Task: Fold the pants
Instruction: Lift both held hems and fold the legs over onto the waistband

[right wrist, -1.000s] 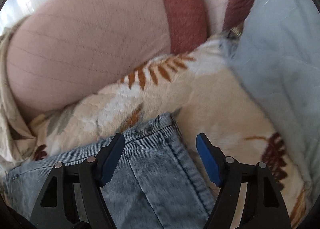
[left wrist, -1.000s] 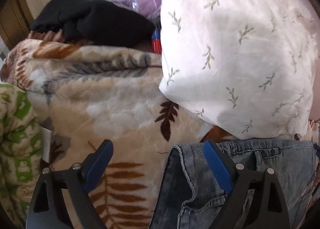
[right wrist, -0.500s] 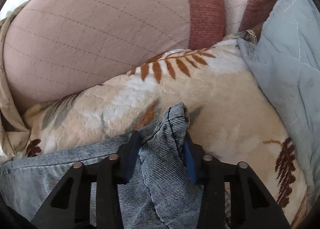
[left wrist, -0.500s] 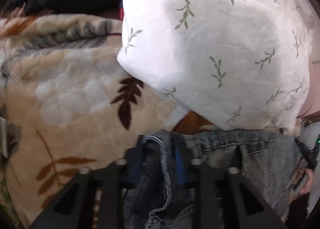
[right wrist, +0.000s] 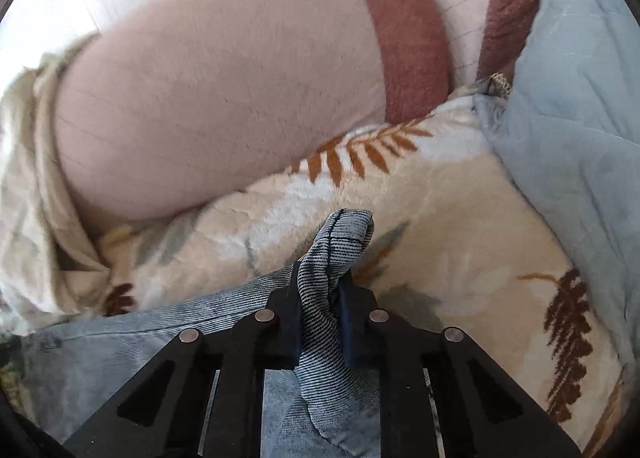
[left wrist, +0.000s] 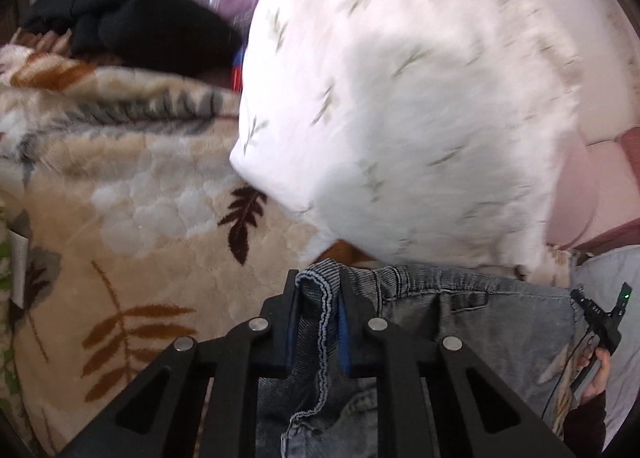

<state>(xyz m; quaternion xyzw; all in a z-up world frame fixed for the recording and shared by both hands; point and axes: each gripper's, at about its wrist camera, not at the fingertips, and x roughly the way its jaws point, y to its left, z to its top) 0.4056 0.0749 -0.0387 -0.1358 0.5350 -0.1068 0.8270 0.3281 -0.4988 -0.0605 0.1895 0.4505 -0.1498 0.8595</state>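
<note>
A leaf-print blanket covers the bed; white pillow, pink cushion, blue quilt, perhaps a pale wall behind

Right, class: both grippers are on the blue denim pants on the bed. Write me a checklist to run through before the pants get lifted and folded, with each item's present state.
1. Left gripper closing on a fold of the blue denim pants, cloth between its pads: ok.
2. Right gripper pinching a pants corner: ok.
3. Beige leaf-patterned fleece blanket caught in either grip: none visible, ok.
4. White leaf-print pillow clear of the pants: it overlaps their far edge, not ok.
5. Pink quilted cushion clear of the pants: ok.
6. Pants legs lying flat: cannot tell.
</note>
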